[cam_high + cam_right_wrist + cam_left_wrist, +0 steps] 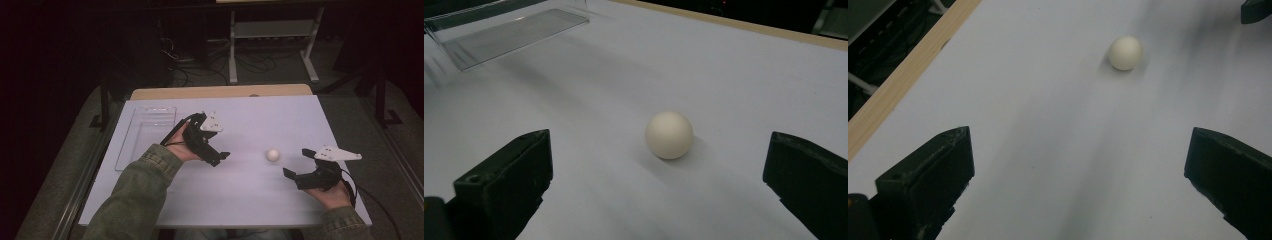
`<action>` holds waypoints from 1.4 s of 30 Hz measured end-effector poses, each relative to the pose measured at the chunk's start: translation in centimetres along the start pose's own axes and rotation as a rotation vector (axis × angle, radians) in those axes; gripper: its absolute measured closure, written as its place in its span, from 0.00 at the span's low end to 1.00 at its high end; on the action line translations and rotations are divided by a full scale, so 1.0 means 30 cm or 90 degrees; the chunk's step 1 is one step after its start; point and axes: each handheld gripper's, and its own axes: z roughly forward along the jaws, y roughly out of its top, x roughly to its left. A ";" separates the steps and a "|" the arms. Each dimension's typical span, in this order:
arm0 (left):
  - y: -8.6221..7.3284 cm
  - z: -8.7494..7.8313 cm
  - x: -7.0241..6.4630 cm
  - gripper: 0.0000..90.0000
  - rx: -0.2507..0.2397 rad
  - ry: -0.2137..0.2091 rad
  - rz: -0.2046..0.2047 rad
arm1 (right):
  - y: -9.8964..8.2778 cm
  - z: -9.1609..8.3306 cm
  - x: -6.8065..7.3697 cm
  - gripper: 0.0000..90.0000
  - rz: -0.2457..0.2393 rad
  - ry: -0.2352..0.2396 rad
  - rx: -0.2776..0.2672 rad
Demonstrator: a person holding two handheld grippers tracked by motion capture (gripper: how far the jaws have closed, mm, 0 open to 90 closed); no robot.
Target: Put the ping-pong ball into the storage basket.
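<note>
Jaws on both grippers stand spread and empty — the right gripper [298, 166] sits just beside the white ball [272, 155], lined up on it, while the left gripper [215, 145] hovers farther off. The ball rests free on the surface [250, 200], well apart from the clear tray [145, 135] — nothing is grasped yet, so pickup and any placing remain.

- Matt, smooth white ball [669, 135], faintly chalky.
- Clear glossy plastic tray [142, 135], ribbed floor.
- Matt white table [250, 195] top, pale wood edge behind.
- Matt black plastic right gripper [300, 165], slightly rough.
- Coarse green cloth sleeve [135, 200].
</note>
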 end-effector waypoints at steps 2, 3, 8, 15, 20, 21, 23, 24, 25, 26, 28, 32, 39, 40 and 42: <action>0.006 0.006 -0.001 0.00 0.003 -0.001 0.002 | 0.000 -0.001 -0.001 0.00 0.002 0.000 -0.002; 0.009 0.009 -0.001 0.00 0.005 -0.003 0.002 | 0.000 -0.001 -0.001 0.00 0.002 0.001 -0.001; 0.019 0.031 0.002 0.00 0.009 -0.005 0.008 | -0.001 -0.002 0.000 0.00 0.002 0.001 -0.001; 0.025 0.061 0.006 0.00 0.020 -0.008 0.009 | -0.001 -0.006 -0.001 0.00 0.005 -0.003 -0.003; 0.042 0.074 0.010 0.00 0.017 -0.011 0.011 | -0.001 -0.008 -0.001 0.00 0.005 -0.002 -0.004; 0.046 0.077 0.010 0.00 0.018 -0.011 0.013 | -0.001 -0.008 -0.001 0.00 0.005 -0.002 -0.004; 0.054 0.085 0.010 0.00 0.020 -0.013 0.017 | -0.002 -0.010 -0.001 0.00 0.006 -0.001 -0.005; 0.057 0.089 0.008 0.00 0.020 -0.013 0.016 | -0.002 -0.010 -0.002 0.00 0.007 0.000 -0.005; 0.060 0.093 0.007 0.00 0.019 -0.015 0.019 | -0.002 -0.011 -0.002 0.00 0.007 0.000 -0.005; 0.062 0.096 0.005 0.00 0.019 -0.016 0.021 | -0.003 -0.011 -0.001 0.00 0.008 0.000 -0.004; 0.066 0.104 0.002 0.00 0.021 -0.019 0.024 | -0.003 -0.011 -0.001 0.00 0.008 0.001 -0.004; 0.075 0.119 0.001 0.00 0.023 -0.023 0.026 | -0.005 -0.012 -0.001 0.00 0.010 0.003 -0.005; 0.101 0.140 -0.001 0.00 0.025 -0.027 0.039 | -0.008 -0.015 0.003 0.00 0.006 0.007 -0.005; 0.106 0.143 -0.003 0.00 0.026 -0.028 0.040 | -0.009 -0.016 0.004 0.00 0.007 0.007 -0.005; 0.114 0.151 -0.005 0.00 0.026 -0.029 0.043 | -0.010 -0.018 0.004 0.00 0.006 0.007 -0.005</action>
